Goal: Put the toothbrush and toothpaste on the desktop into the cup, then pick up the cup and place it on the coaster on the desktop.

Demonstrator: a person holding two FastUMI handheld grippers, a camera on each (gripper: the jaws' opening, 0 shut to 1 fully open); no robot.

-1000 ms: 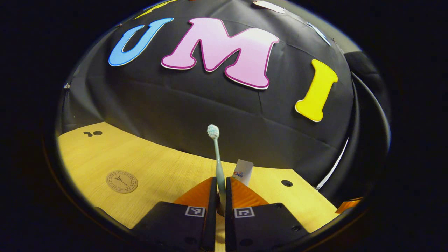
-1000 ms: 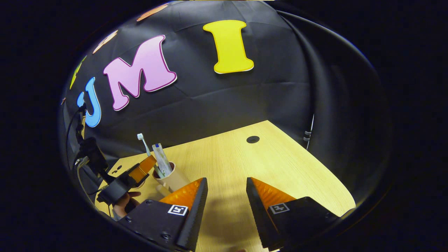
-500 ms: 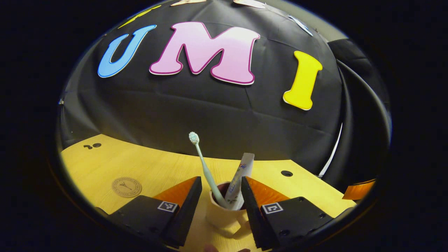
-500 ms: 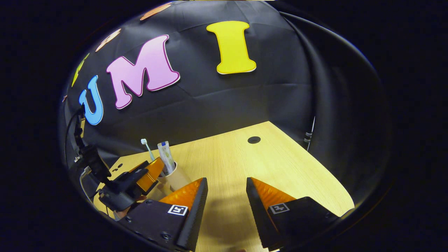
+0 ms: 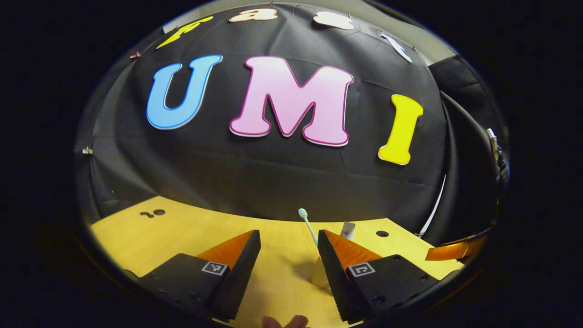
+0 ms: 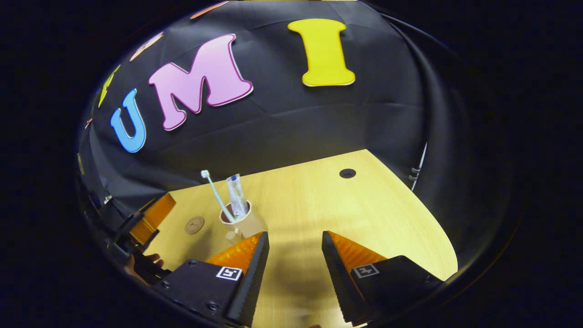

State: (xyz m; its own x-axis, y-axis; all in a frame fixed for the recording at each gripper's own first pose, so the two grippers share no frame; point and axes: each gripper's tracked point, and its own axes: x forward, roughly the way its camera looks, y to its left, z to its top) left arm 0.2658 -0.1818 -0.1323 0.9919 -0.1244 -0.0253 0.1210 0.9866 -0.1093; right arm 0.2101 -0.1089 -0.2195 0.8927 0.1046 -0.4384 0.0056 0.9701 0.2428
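The yellow wooden bench (image 6: pixel 319 205) carries the beige cup (image 6: pixel 246 223), standing upright between both empty, spread claws. Inside lean the white toothpaste tube (image 6: pixel 237 198) and pale green toothbrush (image 6: pixel 214 191). The round brown coaster (image 6: pixel 194 225) lies just left; the right claw (image 6: pixel 295 264) seems nearer.

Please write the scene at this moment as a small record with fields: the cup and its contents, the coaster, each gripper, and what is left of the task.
cup: upright on the desktop, not on the coaster
toothbrush: in the cup, head up, leaning
toothpaste: in the cup, beside the toothbrush
coaster: flat on the desktop, beside the cup, nothing on it
left gripper: jaws open, holding nothing
right gripper: jaws open, holding nothing
left to do: lift the cup onto the coaster
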